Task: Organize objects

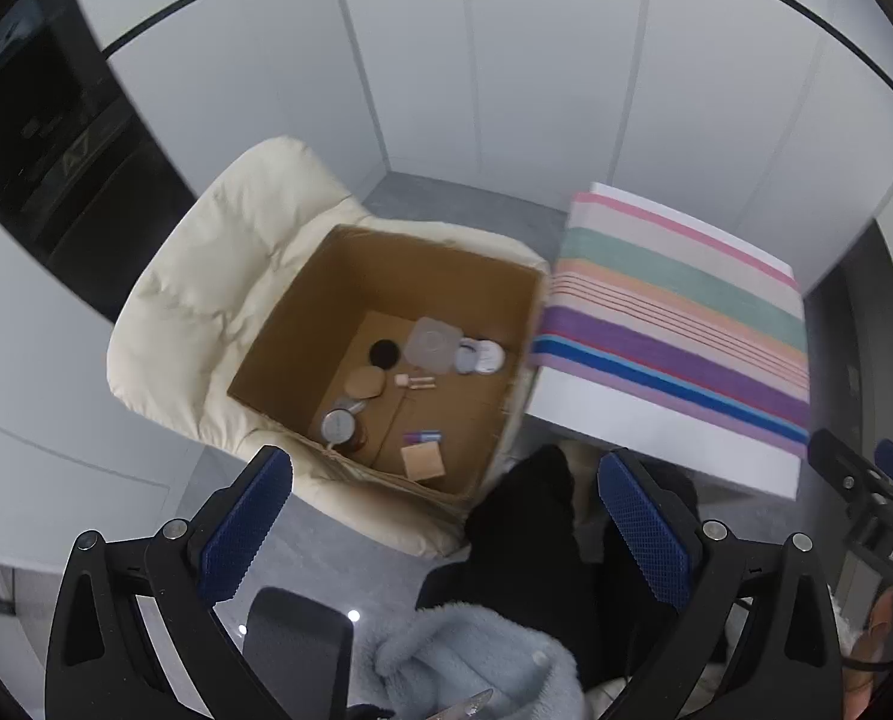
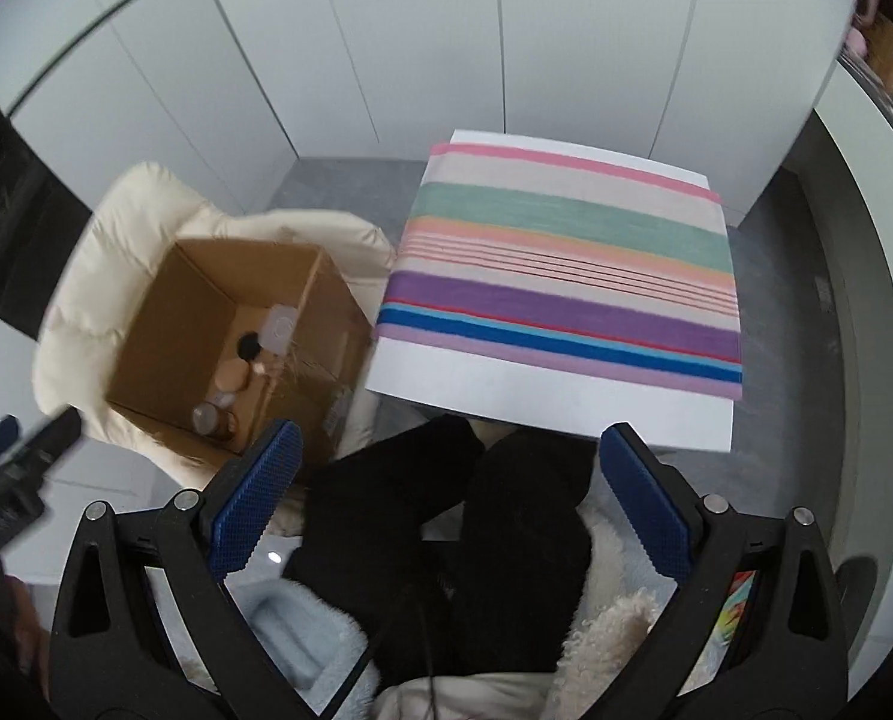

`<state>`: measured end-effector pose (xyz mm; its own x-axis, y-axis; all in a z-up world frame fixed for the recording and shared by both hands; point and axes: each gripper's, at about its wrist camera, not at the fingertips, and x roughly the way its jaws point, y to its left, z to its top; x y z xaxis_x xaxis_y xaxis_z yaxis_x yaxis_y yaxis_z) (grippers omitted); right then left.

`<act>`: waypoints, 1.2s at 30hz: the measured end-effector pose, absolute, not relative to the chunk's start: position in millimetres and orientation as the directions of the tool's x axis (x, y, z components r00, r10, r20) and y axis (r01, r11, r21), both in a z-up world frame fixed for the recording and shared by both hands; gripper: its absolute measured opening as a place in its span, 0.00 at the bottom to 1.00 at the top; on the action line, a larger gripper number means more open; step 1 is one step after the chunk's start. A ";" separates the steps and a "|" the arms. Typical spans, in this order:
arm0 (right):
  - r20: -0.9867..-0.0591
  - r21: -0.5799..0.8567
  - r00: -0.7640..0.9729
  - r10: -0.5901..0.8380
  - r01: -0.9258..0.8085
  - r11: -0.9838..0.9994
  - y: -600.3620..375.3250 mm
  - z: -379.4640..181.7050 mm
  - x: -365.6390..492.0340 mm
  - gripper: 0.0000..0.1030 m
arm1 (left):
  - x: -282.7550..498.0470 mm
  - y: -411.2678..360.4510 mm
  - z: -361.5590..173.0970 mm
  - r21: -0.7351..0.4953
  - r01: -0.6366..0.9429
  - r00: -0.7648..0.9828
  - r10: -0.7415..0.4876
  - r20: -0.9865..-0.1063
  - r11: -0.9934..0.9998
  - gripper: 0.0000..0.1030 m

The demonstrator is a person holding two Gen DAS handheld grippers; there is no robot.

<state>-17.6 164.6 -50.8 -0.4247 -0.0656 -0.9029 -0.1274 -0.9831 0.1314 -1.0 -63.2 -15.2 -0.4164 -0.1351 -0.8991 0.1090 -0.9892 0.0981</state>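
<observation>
An open cardboard box (image 1: 302, 324) (image 2: 164, 324) rests on a cream padded chair (image 1: 206, 276) (image 2: 98, 222). On its floor lie several small items: a clear square lid (image 1: 433, 343), a white round case (image 1: 481, 355), a black disc (image 1: 384, 353), a tan oval pad (image 1: 364, 385), a jar with a metal lid (image 1: 339, 425), a tan square (image 1: 423, 461) and a small tube (image 1: 422, 437). My left gripper (image 1: 446, 528) hangs open above the box's near edge, holding nothing. My right gripper (image 2: 449, 504) is open and empty, above the person's black-trousered legs (image 2: 446, 516).
A table with a striped cloth (image 1: 674, 324) (image 2: 566, 276) stands right of the box. White cupboard panels (image 2: 446, 36) close the back. A dark unit (image 1: 56, 150) stands left. Grey floor (image 2: 806, 360) runs right of the table. Fluffy pale-blue fabric (image 1: 464, 660) lies below my left gripper.
</observation>
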 end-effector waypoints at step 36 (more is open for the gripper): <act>-0.835 0.135 -0.549 -0.040 -0.133 -0.982 153.0 3.0 64.1 0.98 | 54.0 -25.6 27.3 0.150 0.018 -0.498 -0.139 -0.856 -0.988 1.00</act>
